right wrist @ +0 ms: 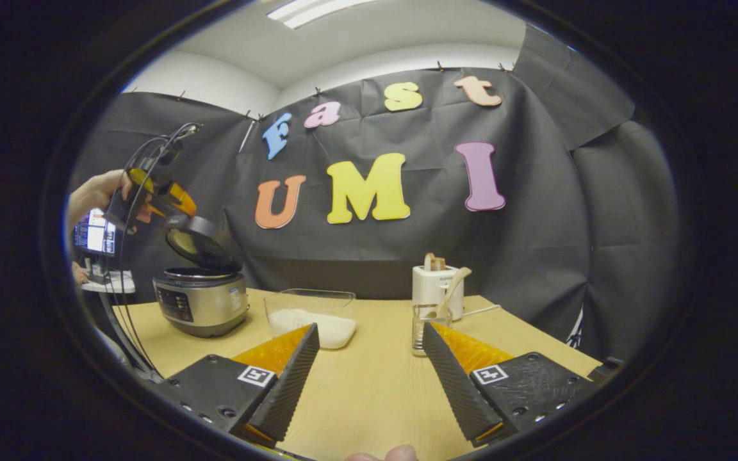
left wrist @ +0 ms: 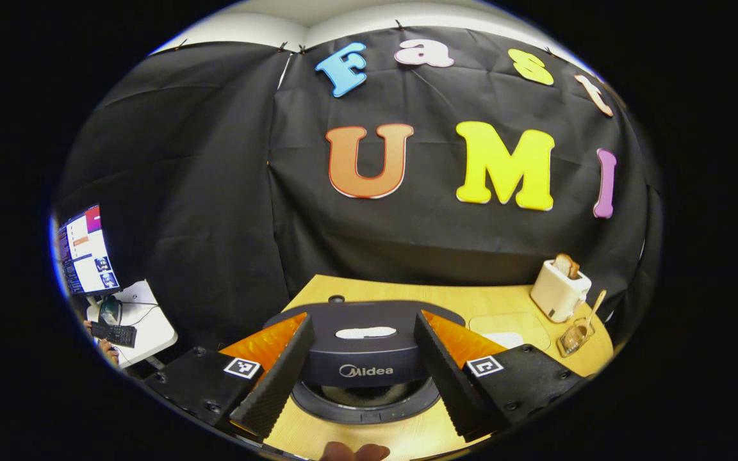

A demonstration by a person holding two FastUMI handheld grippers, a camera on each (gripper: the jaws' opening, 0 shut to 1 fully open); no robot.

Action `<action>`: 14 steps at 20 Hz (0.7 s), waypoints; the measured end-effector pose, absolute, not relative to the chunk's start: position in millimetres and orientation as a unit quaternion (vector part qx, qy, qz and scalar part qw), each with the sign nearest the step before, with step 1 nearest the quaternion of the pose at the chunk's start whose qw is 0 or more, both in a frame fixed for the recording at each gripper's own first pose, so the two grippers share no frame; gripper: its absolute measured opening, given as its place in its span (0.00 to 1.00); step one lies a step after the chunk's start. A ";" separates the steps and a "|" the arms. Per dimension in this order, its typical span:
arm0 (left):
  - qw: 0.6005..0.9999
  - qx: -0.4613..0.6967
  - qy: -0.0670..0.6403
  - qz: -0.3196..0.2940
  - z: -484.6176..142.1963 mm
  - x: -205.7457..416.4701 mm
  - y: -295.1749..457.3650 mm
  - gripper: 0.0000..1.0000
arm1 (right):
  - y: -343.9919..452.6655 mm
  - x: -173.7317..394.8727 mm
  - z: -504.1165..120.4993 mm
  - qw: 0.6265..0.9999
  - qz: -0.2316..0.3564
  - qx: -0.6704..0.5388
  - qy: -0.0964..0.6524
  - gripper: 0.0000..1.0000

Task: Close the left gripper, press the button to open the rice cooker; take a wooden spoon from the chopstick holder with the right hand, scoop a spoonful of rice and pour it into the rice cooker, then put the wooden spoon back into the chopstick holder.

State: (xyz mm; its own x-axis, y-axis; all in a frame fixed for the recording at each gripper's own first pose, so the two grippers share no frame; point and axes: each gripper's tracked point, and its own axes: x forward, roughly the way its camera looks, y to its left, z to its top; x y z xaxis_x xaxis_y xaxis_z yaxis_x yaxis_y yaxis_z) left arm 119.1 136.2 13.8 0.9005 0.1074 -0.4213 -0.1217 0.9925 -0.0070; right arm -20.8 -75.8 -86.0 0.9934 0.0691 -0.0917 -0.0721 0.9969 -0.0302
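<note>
The rice cooker [right wrist: 202, 301] stands at the table's left with its lid [right wrist: 199, 243] raised. A hand holds my left gripper [right wrist: 151, 192] just above that lid. In the left gripper view the left gripper [left wrist: 364, 317] is open, and the dark lid top [left wrist: 362, 349] lies between and beyond its fingers, not pressed. My right gripper [right wrist: 370, 330] hovers open and empty over the table. Ahead of it on the right, a glass chopstick holder [right wrist: 430, 326] holds the wooden spoon [right wrist: 452, 288]. A clear tub of white rice [right wrist: 311, 323] sits ahead on the left.
A white toaster [right wrist: 436, 285] with bread stands behind the chopstick holder [left wrist: 575, 336], near the far right table edge [left wrist: 599, 358]. A monitor [left wrist: 84, 250] and keyboard [left wrist: 113, 333] sit on a side table to the left. The light wooden tabletop [right wrist: 369, 384] stretches under my right gripper.
</note>
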 end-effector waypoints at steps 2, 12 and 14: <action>0.973 -0.023 0.225 0.057 -4.8 108.5 131.7 1.00 | -71.6 -24.3 -86.5 0.998 0.039 -0.019 0.045 0.96; 0.971 -0.029 0.228 0.070 -53.1 92.0 125.9 1.00 | -69.9 -35.8 -96.7 0.997 0.039 -0.026 0.055 0.96; 0.971 -0.020 0.226 0.072 -57.5 91.8 124.7 1.00 | -73.1 -37.9 -97.3 0.997 0.035 -0.026 0.056 0.96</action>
